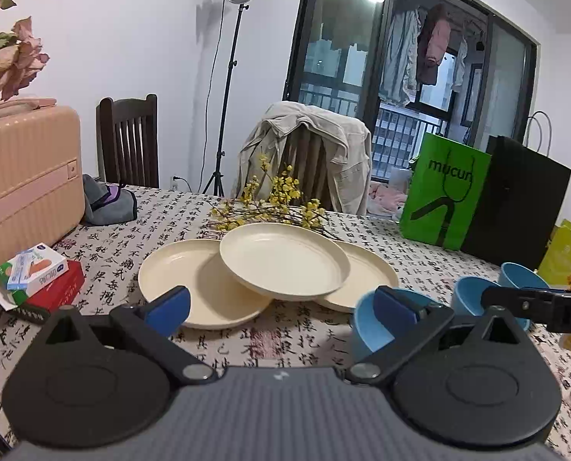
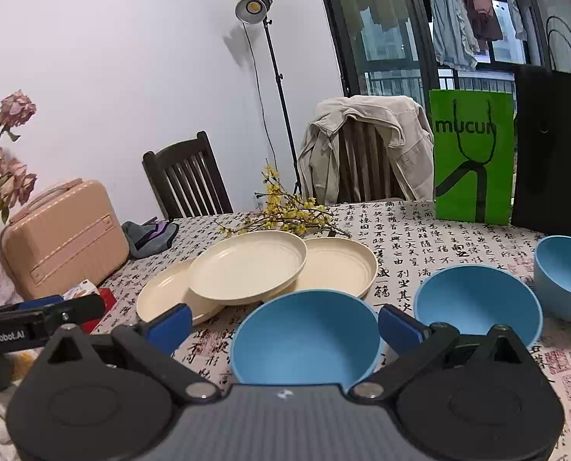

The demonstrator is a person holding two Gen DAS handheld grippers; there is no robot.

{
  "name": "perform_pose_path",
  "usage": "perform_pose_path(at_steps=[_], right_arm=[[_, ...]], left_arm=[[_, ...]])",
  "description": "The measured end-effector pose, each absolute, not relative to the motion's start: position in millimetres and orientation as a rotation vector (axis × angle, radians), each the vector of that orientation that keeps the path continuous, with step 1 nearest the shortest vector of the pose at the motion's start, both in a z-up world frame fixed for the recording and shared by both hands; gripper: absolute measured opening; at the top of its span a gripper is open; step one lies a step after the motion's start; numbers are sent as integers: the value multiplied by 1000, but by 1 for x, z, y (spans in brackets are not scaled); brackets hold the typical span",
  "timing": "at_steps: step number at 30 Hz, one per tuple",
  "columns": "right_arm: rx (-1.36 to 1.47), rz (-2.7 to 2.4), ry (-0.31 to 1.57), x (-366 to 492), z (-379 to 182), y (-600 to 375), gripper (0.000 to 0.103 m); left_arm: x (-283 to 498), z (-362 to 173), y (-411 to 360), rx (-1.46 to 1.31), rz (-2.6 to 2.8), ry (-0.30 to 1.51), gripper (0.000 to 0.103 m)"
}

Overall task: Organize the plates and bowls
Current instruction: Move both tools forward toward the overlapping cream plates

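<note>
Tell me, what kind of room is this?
Probably a dining room at home: cream round plates on a calligraphy-print tablecloth, dark wooden chairs, and laundry hanging on the balcony.

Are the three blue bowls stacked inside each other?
No, the three blue bowls sit apart on the tablecloth.

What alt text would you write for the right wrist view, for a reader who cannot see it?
The open right gripper hovers at the nearest of three blue bowls, empty. Behind lie three overlapping cream plates on a calligraphy tablecloth, with yellow flowers and a green bag beyond.
</note>
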State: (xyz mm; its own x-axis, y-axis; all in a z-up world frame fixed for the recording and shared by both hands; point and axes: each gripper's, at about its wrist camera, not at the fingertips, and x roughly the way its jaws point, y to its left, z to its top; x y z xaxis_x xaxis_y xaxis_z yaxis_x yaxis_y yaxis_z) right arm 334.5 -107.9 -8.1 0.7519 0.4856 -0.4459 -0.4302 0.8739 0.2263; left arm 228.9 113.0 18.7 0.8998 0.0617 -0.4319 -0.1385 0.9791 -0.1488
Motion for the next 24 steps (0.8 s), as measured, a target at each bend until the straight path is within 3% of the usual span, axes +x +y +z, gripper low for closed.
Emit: perform_pose_path(at_steps=[24], right_arm=[[112,513,617,435,-6,-57,103]], left_arm=[[311,7,159,-266,177,539,103]])
